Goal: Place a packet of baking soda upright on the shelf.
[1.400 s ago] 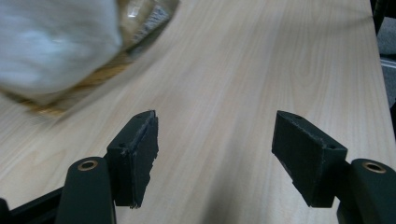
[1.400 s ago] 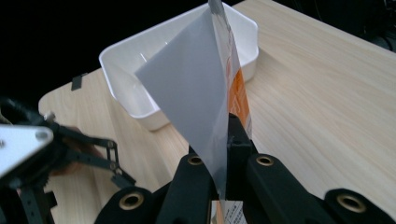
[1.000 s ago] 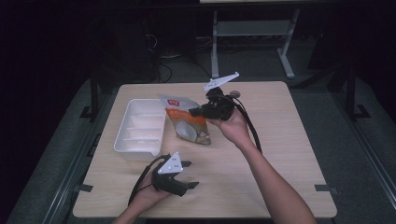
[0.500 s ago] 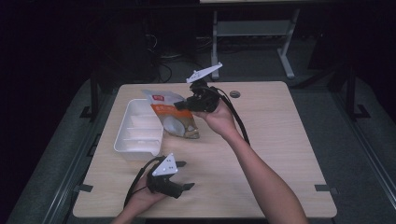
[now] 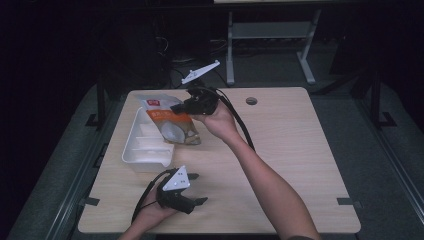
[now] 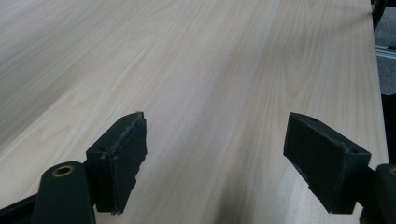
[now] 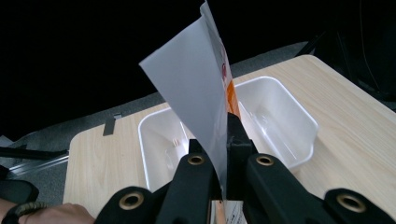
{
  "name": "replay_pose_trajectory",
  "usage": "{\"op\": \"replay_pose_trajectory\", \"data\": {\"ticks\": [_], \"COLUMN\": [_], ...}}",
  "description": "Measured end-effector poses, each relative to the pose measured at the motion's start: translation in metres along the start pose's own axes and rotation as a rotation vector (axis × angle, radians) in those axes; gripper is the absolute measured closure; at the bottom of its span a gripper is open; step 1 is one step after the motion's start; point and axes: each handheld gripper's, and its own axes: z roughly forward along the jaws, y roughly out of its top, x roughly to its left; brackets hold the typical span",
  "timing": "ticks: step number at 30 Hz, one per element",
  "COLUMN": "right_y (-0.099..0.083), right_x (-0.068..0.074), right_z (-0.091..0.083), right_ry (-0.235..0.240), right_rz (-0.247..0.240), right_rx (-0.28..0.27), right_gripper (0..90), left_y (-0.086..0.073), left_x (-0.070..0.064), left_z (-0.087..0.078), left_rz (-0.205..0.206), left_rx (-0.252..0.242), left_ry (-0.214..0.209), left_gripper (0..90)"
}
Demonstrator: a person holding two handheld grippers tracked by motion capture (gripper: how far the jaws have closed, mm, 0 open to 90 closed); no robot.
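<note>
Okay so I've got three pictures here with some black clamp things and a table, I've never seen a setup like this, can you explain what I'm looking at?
A person sits at a wooden table and holds a hand tool with two black jaws in each hand. One picture comes from a camera above the table. The other two come from small cameras that ride on the tools and look along their jaws.

On the table lies a white plastic tray. The right gripper is clamped on a snack bag, orange and white, and holds it up above the tray; its own camera sees the bag's pale back close up. The left gripper rests near the table's front edge, jaws wide apart, holding nothing.
</note>
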Motion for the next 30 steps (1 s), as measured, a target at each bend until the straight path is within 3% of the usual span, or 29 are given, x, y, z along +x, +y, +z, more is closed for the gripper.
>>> {"op": "replay_pose_trajectory", "data": {"ticks": [9, 30], "right_y": [0.007, 0.016], "right_x": [0.003, 0.002], "right_z": [0.029, 0.068], "right_ry": [0.041, 0.066], "right_rz": [-0.01, -0.005], "right_rx": [0.006, -0.015], "right_gripper": [89.7, 89.7], "left_y": [-0.006, -0.007], "left_x": [0.011, 0.012], "left_z": [-0.002, -0.001], "left_rz": [-0.037, -0.025], "left_rx": [0.0, 0.005], "left_ry": [0.008, -0.005], "left_gripper": [20.9, 20.9]}}
